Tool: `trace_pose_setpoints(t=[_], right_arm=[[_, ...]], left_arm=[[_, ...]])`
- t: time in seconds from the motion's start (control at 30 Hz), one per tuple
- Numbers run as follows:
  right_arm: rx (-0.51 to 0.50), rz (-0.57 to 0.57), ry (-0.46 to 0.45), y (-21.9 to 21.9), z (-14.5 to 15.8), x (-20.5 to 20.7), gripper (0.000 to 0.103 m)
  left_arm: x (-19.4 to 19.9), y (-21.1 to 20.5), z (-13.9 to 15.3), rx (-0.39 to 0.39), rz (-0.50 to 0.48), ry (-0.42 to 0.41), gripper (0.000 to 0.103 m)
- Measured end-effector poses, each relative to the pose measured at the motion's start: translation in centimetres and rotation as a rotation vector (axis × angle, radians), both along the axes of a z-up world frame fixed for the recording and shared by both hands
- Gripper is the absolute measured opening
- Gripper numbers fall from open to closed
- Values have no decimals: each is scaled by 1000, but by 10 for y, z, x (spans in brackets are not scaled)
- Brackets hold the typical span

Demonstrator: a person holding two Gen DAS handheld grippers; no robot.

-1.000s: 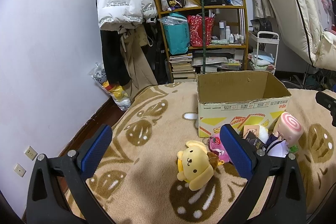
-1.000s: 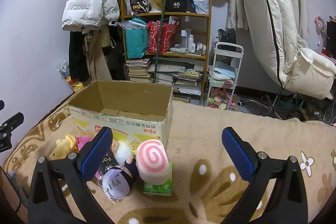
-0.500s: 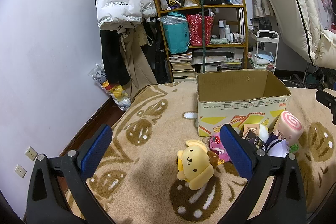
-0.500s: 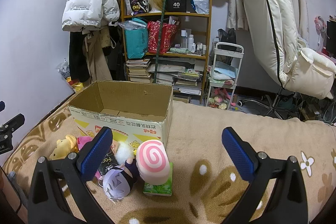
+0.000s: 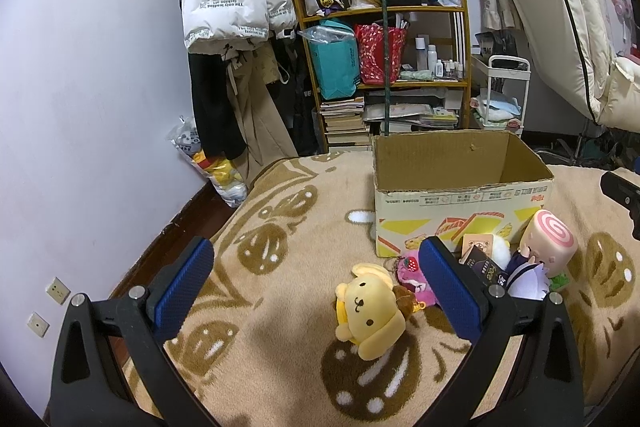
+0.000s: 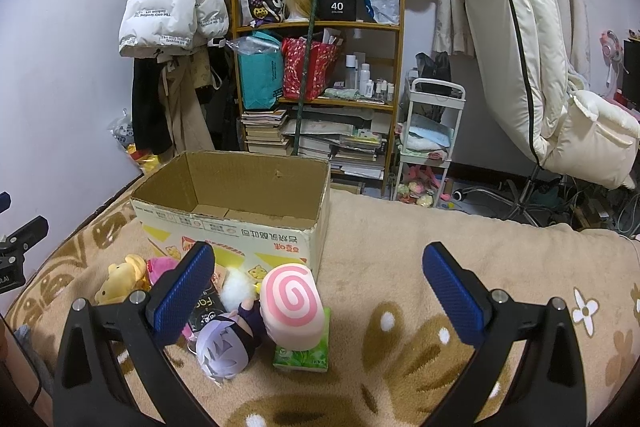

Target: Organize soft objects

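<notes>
My left gripper (image 5: 316, 291) and right gripper (image 6: 318, 293) gape wide, empty. Yellow plush dog (image 5: 370, 311) near left: light, squashy; I'd pinch round head.

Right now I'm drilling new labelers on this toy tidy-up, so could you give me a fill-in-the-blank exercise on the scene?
1. The cardboard box holds ____ toys.
2. The pink swirl cushion rests on a ____ tissue pack.
3. The yellow dog plush lies between the fingers of the ____ hand-held gripper.
4. Both hand-held grippers are ____.

Answers: no; green; left; open
</notes>
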State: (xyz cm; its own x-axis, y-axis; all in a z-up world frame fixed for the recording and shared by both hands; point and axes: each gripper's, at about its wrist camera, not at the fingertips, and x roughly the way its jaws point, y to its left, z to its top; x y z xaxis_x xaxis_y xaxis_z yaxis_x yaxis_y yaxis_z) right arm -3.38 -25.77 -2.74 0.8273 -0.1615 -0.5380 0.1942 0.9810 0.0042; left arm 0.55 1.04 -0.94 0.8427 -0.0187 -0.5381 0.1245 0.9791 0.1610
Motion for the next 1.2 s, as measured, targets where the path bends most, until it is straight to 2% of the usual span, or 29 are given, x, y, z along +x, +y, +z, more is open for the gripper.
trace_pose_setpoints(t=[0.13, 0.3, 0.53, 0.83, 1.2], right_arm=[[-3, 9, -2, 1, -2, 0, 103], [-2, 12, 29, 2, -9, 7, 103], [48, 22, 97, -4, -18, 29, 103], [96, 64, 184, -10, -43, 60, 103], [163, 112, 299, -11, -75, 87, 103]], left_arm=[[4, 4, -4, -7, 13, 22, 101], [18, 7, -12, -3, 40, 87, 101], [46, 10, -30, -56, 50, 215, 101], [78, 1, -57, -50, 58, 336, 101], [103, -8, -103, -76, 28, 550, 101]])
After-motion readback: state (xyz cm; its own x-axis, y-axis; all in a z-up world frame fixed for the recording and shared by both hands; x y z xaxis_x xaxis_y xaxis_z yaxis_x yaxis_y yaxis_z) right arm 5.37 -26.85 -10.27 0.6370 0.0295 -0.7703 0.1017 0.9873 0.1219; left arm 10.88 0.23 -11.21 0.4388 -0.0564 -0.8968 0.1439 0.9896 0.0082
